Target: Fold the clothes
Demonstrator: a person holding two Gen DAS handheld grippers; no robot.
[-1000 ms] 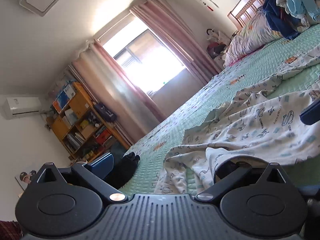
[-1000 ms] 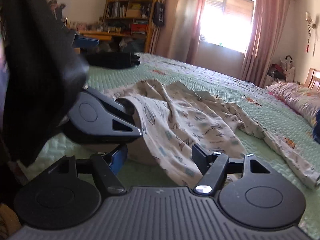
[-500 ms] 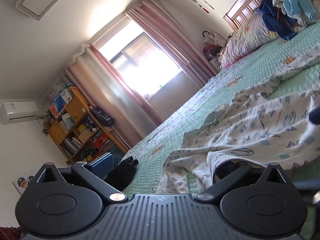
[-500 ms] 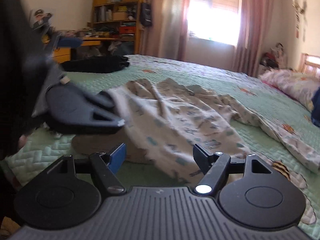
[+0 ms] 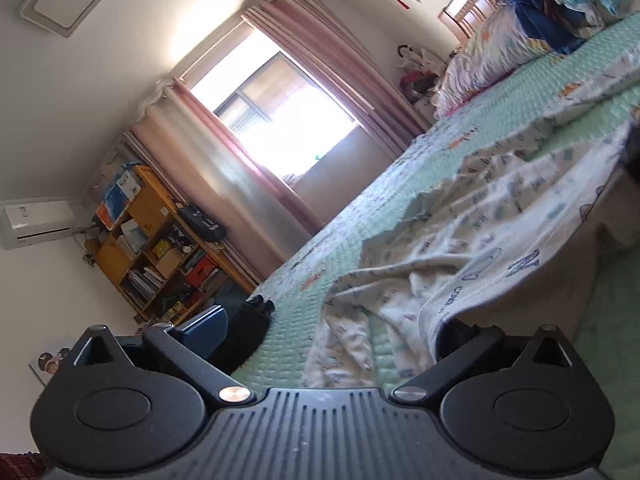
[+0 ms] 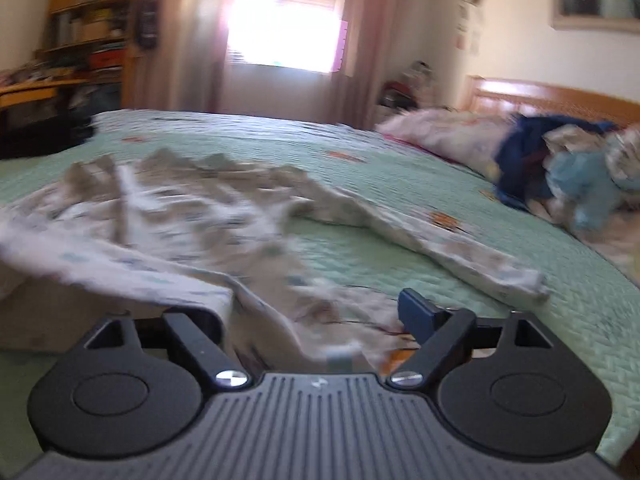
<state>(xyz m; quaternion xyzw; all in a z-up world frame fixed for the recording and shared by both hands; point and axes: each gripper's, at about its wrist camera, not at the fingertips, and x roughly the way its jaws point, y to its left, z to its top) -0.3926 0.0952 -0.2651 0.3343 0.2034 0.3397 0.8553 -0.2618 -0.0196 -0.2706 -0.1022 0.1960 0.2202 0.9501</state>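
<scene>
Cloth with small printed letters and shapes, a cream garment (image 6: 192, 220), lies rumpled across our green quilted bedspread (image 6: 400, 168), one long part running out toward the right and ending in a cuff-like edge. The right wrist view is blurred, yet we can see the right gripper (image 6: 316, 316) low over the near edge of the garment, its jaws opening: the blue pad on the right finger (image 6: 416, 312) stands clear of the fabric, while the left finger is covered by a fold, so cloth lies between the jaws without being pressed. In the left wrist view the left gripper (image 5: 328, 332) has its fingers spread wide; the blue pad of the left finger (image 5: 204, 326) is bare, and a hem of the garment drapes over the right finger. We cannot tell whether that finger catches the cloth or merely sits under it. A black item (image 5: 244, 336) rests on the bedspread beside the left finger. Farther off, a heap of blue clothes (image 6: 560, 164) sits by the pillow (image 6: 440, 136), before the wooden headboard (image 6: 552, 96). Pink curtains (image 5: 248, 184) frame the bright window (image 5: 280, 120), with a cluttered bookshelf (image 5: 160, 248) alongside.
</scene>
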